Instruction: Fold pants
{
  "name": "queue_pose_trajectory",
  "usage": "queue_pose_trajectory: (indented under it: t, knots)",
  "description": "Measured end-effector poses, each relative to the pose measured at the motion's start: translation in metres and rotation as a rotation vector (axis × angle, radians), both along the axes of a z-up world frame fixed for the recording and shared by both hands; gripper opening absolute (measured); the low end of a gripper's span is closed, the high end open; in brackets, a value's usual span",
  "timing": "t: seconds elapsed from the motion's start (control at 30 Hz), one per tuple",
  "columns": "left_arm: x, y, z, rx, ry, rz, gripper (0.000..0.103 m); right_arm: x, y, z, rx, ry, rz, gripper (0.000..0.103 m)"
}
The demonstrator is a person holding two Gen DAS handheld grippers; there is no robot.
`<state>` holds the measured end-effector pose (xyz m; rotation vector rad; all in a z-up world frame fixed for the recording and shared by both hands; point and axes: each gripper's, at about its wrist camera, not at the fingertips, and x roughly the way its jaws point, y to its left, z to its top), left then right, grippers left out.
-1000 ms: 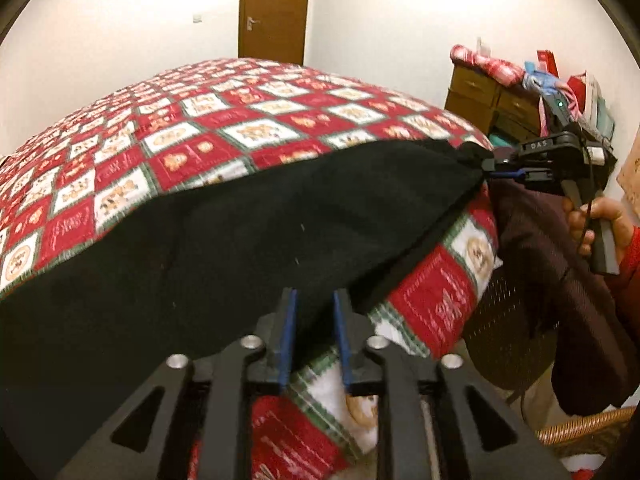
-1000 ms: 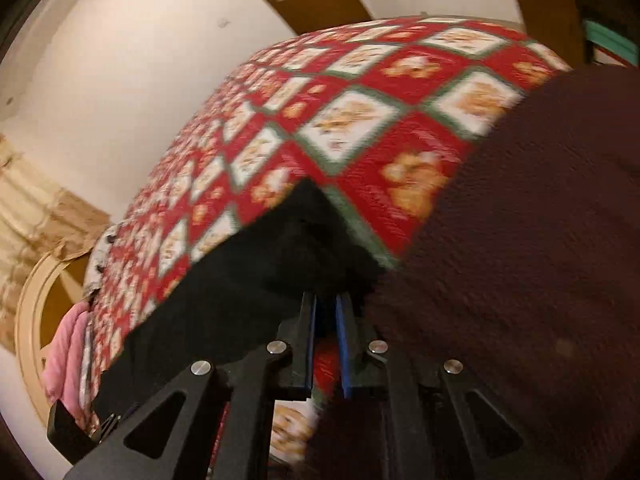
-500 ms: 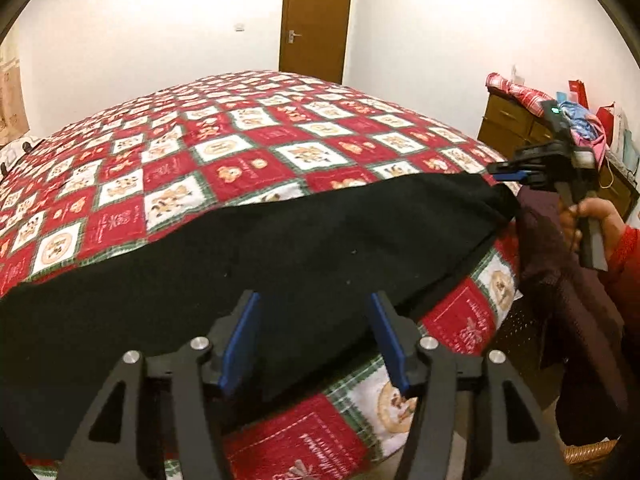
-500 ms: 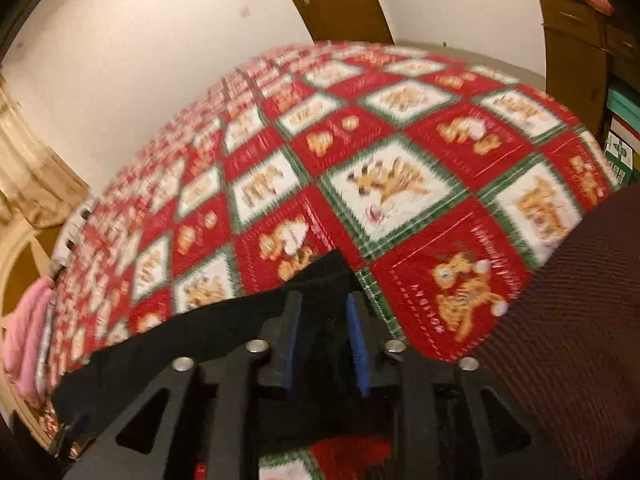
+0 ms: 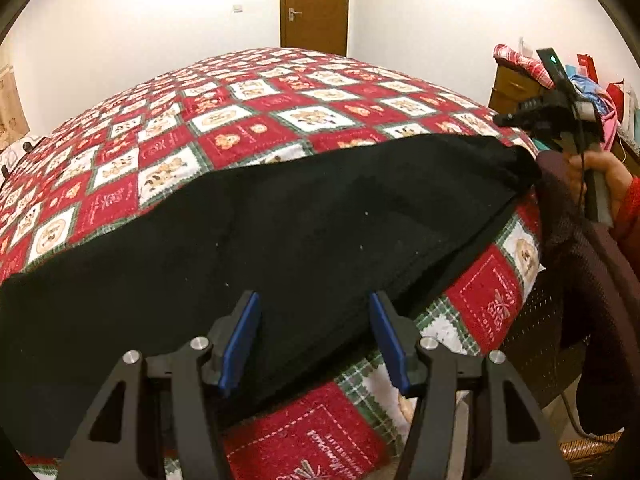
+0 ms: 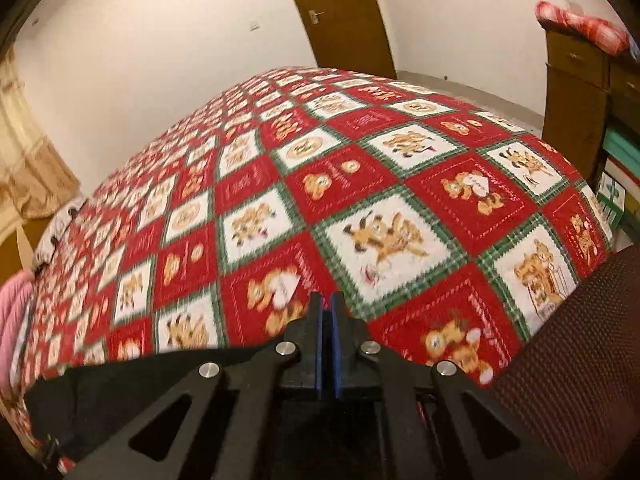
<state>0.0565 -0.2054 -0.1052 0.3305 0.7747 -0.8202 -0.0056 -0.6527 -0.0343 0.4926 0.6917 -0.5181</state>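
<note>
Pants point(image 5: 280, 232), black, are lying flat in a long band across the near edge of a bed, on a quilt point(image 5: 248, 128) patterned in red and white squares with green borders. In the left wrist view the band is running from the lower left up to the right corner of the bed, where its end is bunching into a dark point just under the right gripper point(image 5: 500, 120).

Left gripper point(image 5: 314, 338) is hovering over the near edge of the pants with its blue pads standing about halfway apart; black cloth is showing in the gap, but the pads are not pressing on it, so it is gripping nothing.

Right gripper, seen from its own camera point(image 6: 327, 340), is pointing out over the quilt with its blue pads drawn together, only a thin slit showing between them. No cloth is showing in that slit. The pants point(image 6: 132, 384) are lying below and to the left of its fingers in that view, apart from the pads. In the left wrist view a hand point(image 5: 592, 168) in a red sleeve is holding the right gripper above the bed corner.

A dark maroon garment point(image 5: 580, 264) is hanging beside that corner. A brown door point(image 5: 314, 4) is standing behind the bed, and a wooden dresser point(image 5: 512, 84) heaped with clothes is sitting at the right.
</note>
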Motion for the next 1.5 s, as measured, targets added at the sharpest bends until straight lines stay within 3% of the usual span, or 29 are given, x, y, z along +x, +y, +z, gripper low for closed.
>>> queue_pose_trajectory:
  t: [0.1, 0.2, 0.27, 0.3, 0.33, 0.4, 0.47, 0.5, 0.53, 0.57, 0.83, 0.97, 1.0, 1.03, 1.1, 1.13, 1.2, 1.3, 1.4, 1.5]
  knots:
    - [-0.002, 0.0, 0.002, 0.004, -0.016, -0.005, 0.06, -0.001, -0.002, 0.002, 0.019, -0.004, 0.008, 0.004]
    - [-0.001, 0.002, 0.003, -0.006, -0.026, 0.009, 0.068, -0.007, 0.009, 0.001, 0.033, 0.042, 0.048, 0.005]
    - [0.002, 0.001, 0.001, -0.013, -0.003, 0.018, 0.068, -0.008, 0.015, -0.005, 0.044, 0.061, 0.076, 0.012]
    - [0.004, 0.0, -0.002, -0.015, 0.016, 0.021, 0.068, -0.007, 0.017, -0.008, 0.047, 0.076, 0.078, 0.027]
    - [0.005, -0.001, -0.004, -0.013, 0.027, 0.023, 0.068, -0.006, 0.017, -0.012, 0.049, 0.084, 0.079, 0.048]
    - [0.003, -0.001, -0.005, -0.004, 0.02, 0.023, 0.068, -0.002, 0.018, -0.019, 0.053, 0.092, 0.079, 0.065]
    - [0.001, -0.001, -0.003, 0.003, 0.002, 0.019, 0.068, 0.003, 0.019, -0.025, 0.061, 0.101, 0.091, 0.065]
    - [0.001, 0.0, -0.002, 0.0, -0.006, 0.023, 0.068, 0.005, 0.021, -0.026, 0.055, 0.106, 0.096, 0.049]
    - [0.002, 0.001, -0.001, -0.003, -0.007, 0.028, 0.068, 0.007, 0.022, -0.028, 0.048, 0.12, 0.105, 0.01]
    - [0.003, 0.002, -0.001, -0.007, -0.003, 0.034, 0.068, 0.011, 0.024, -0.031, 0.043, 0.151, 0.114, 0.008]
    - [0.005, 0.0, -0.006, 0.0, 0.014, 0.035, 0.068, 0.012, 0.02, -0.003, -0.06, 0.084, 0.098, 0.007]
    - [0.003, 0.001, -0.004, -0.004, 0.014, 0.03, 0.068, 0.03, 0.007, -0.027, 0.015, 0.143, 0.107, 0.009]
    - [0.003, 0.002, -0.003, -0.006, 0.01, 0.03, 0.068, 0.029, 0.003, -0.028, 0.043, 0.127, 0.098, 0.01]
    - [0.003, 0.003, -0.002, -0.008, 0.004, 0.03, 0.068, 0.025, 0.002, -0.025, 0.054, 0.111, 0.077, 0.019]
    - [0.004, 0.008, 0.001, -0.017, -0.002, 0.035, 0.068, 0.011, 0.006, -0.011, 0.006, 0.105, -0.029, 0.032]
    - [0.004, 0.01, 0.002, -0.021, -0.002, 0.037, 0.068, 0.003, 0.016, 0.0, -0.038, 0.082, -0.038, 0.032]
    - [0.007, 0.015, 0.004, -0.034, -0.001, 0.049, 0.068, -0.009, 0.051, 0.02, -0.105, 0.04, 0.027, 0.032]
    - [0.012, 0.019, 0.003, -0.047, 0.0, 0.075, 0.07, -0.01, 0.114, 0.028, -0.075, -0.013, 0.24, 0.032]
    - [0.013, 0.016, -0.003, -0.042, 0.038, 0.079, 0.071, 0.007, 0.181, 0.02, -0.126, 0.007, 0.394, 0.032]
    - [0.006, 0.02, -0.002, -0.036, 0.006, 0.05, 0.071, 0.023, 0.228, -0.004, -0.047, 0.03, 0.517, 0.032]
